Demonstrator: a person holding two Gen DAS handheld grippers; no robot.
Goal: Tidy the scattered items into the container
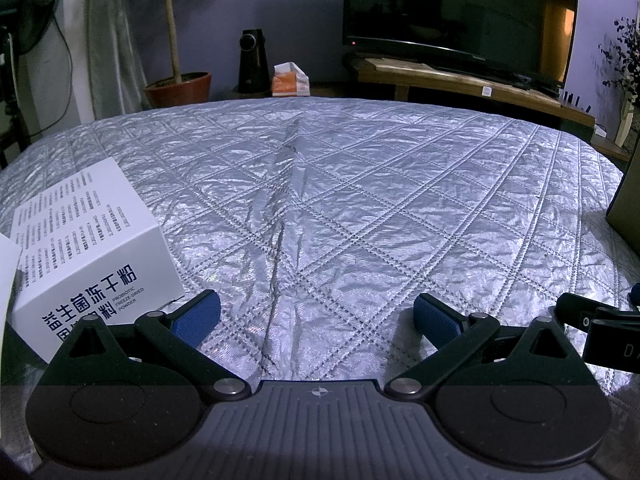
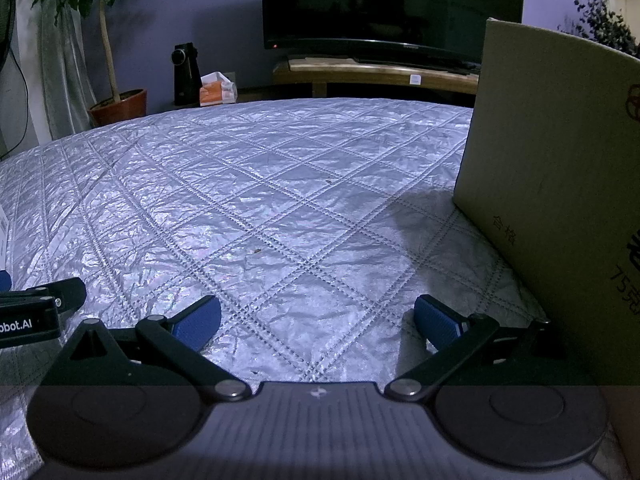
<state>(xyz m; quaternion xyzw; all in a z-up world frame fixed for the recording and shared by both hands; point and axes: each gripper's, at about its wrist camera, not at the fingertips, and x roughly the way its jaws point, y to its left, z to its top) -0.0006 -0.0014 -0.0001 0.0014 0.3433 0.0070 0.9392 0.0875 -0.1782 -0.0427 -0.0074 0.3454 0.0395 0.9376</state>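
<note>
My left claw hovers spread wide and empty over the quilted silver worktop, and my right claw is just as wide and empty. The white probiotic powder box sits just left of my left claw's pad; the cardboard container stands to my right. The box looks light, stiff and smooth-sided, so I would pinch it across two opposite flat faces, mid-height, without crushing the card.

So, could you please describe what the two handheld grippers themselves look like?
The left gripper and right gripper look identical: black linkage arms with silver pivot pins, blue textured fingertip pads, two round black discs, and a ribbed grey body. No hands or sleeves show.
</note>
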